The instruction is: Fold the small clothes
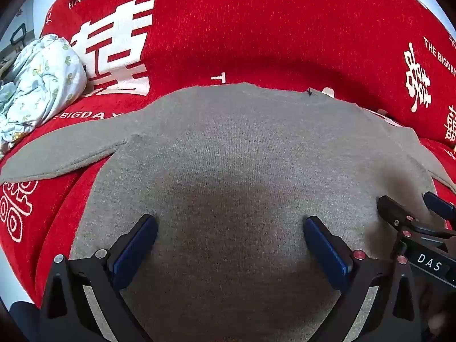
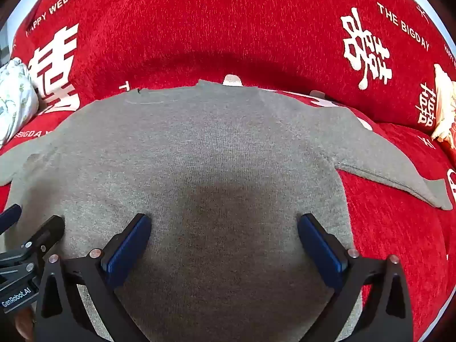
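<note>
A: Counting one grey sweater (image 1: 228, 156), two grippers, one floral bundle (image 1: 37, 82) far left.

B: Agreed; spread flat on red cover (image 1: 228, 28), sleeves out; directly beneath left gripper (image 1: 230, 228) and right gripper (image 2: 223, 226); both spread wide, gripping nothing.

The red cover (image 1: 256, 28) is showing white print: "HAPPY WED…", cut off at the frame edge in the left wrist view, reading in full as "HAPPY WEDDING" in the right wrist view, plus "THE BIGDAY" and large Chinese double-happiness signs. The right claw (image 1: 413, 208) is carrying a "DAS" label; the left claw (image 2: 31, 222) is carrying "GenRobot.AI".
</note>
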`<state>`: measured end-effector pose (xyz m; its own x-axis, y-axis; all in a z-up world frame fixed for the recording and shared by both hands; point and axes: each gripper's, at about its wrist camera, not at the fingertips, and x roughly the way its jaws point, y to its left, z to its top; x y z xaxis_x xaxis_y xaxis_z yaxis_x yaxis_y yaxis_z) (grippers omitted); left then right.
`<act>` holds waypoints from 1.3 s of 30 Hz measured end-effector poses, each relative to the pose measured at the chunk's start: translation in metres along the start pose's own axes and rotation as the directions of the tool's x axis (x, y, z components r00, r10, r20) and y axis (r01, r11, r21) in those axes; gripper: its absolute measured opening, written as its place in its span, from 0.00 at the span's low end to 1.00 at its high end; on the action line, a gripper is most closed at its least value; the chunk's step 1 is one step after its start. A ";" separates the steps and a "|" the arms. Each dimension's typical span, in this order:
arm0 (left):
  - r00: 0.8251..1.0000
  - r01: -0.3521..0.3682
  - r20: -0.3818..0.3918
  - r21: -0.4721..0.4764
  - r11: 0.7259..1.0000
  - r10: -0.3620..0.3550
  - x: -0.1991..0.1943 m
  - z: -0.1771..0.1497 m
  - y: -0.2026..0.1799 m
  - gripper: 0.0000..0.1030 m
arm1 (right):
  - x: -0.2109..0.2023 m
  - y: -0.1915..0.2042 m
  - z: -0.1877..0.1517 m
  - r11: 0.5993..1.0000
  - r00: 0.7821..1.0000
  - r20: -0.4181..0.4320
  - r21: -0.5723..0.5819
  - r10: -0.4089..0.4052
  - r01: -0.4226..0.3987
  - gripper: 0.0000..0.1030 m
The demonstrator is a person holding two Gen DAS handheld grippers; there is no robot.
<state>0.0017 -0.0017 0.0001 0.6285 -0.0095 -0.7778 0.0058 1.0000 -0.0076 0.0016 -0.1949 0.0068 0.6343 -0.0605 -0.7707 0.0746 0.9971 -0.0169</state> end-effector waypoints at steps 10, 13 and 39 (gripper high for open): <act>0.999 0.004 0.042 -0.023 1.000 -0.003 -0.006 -0.002 0.000 1.00 | -0.002 0.000 -0.002 1.000 1.000 0.002 -0.003 -0.010 0.010 1.00; 0.999 -0.004 0.042 -0.024 1.000 0.005 -0.006 -0.002 -0.002 1.00 | -0.001 -0.002 -0.003 1.000 1.000 0.001 0.001 -0.002 0.002 1.00; 0.997 -0.036 0.064 -0.031 0.999 0.038 -0.007 -0.008 -0.003 1.00 | -0.006 -0.004 -0.006 1.000 1.000 0.000 -0.005 0.011 -0.011 1.00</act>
<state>-0.0089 -0.0045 0.0009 0.6770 0.0289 -0.7354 -0.0415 0.9991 0.0011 -0.0065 -0.1979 0.0076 0.6348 -0.0497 -0.7711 0.0638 0.9979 -0.0118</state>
